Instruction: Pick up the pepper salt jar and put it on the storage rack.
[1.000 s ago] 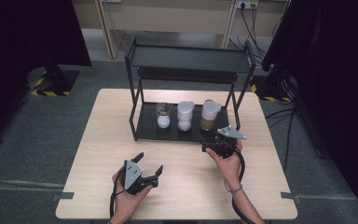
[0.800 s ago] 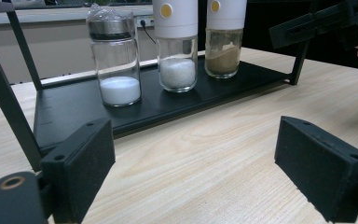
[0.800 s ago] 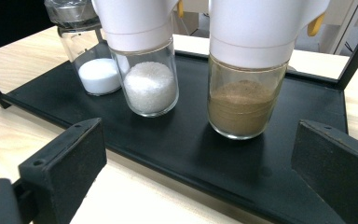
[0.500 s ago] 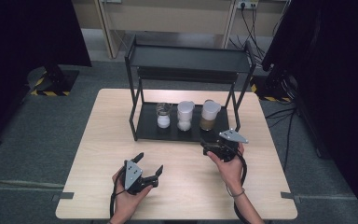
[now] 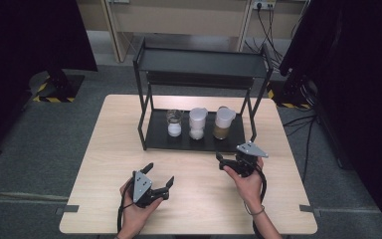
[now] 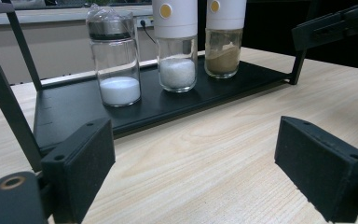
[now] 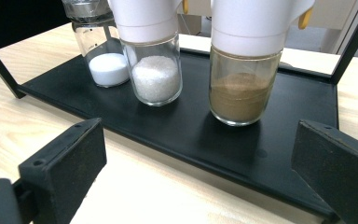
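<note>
A black two-tier rack [image 5: 204,62] stands at the back of the wooden table [image 5: 114,149]. Its lower shelf [image 7: 191,135] carries three jars in a row: a glass jar of white powder [image 5: 174,123] [image 6: 114,56] [image 7: 103,46], a white-capped jar of white granules [image 5: 197,123] [image 6: 176,46] [image 7: 154,60] and a white-capped jar of brown powder [image 5: 223,123] [image 6: 223,42] [image 7: 243,70]. My left gripper [image 5: 160,174] [image 6: 196,177] is open and empty over the near table. My right gripper [image 5: 234,158] [image 7: 198,177] is open and empty just in front of the shelf, facing the brown jar.
The rack's upright posts [image 6: 9,84] frame the shelf at both ends, and its top shelf overhangs the jars. Bare tabletop lies left and right of the rack. Cables and dark equipment [image 5: 328,59] stand on the floor beyond the table's right side.
My right gripper has drawn back a little from the rack toward the person. The left gripper and the jars have stayed where they were.
</note>
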A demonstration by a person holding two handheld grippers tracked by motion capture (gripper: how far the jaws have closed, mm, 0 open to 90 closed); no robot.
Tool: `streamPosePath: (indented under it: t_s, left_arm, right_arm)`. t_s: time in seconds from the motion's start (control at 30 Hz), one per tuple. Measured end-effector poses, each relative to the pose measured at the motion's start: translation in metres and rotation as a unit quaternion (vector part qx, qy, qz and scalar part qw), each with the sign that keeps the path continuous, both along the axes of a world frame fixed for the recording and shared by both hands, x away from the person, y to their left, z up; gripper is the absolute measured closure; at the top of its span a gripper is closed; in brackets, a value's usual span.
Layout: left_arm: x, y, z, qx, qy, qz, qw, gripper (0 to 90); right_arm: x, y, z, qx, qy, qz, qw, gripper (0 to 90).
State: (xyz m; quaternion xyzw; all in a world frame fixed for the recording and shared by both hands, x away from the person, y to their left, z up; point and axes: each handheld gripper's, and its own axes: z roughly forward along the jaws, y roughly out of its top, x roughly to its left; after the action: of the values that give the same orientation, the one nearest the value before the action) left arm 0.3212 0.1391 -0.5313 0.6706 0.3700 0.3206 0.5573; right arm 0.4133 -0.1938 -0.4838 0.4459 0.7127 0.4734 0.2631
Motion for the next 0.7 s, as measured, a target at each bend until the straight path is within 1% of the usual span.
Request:
streamPosePath:
  t_s: [0.17,0.47,0.7]
  left_arm:
    - [0.0,0.0,0.0,0.0,0.0,0.0,1.0,11.7]
    - [0.0,0.0,0.0,0.001,0.0,0.0,1.0,11.7]
    - [0.0,0.0,0.0,0.001,0.0,0.0,1.0,11.7]
  right_arm:
    - [-0.004,-0.003,0.0,0.002,-0.001,0.0,1.0,3.6]
    - [-0.009,-0.007,0.006,0.004,-0.009,0.002,0.9999,3.6]
    - [-0.014,-0.009,0.005,0.004,-0.009,0.003,0.9999,3.6]
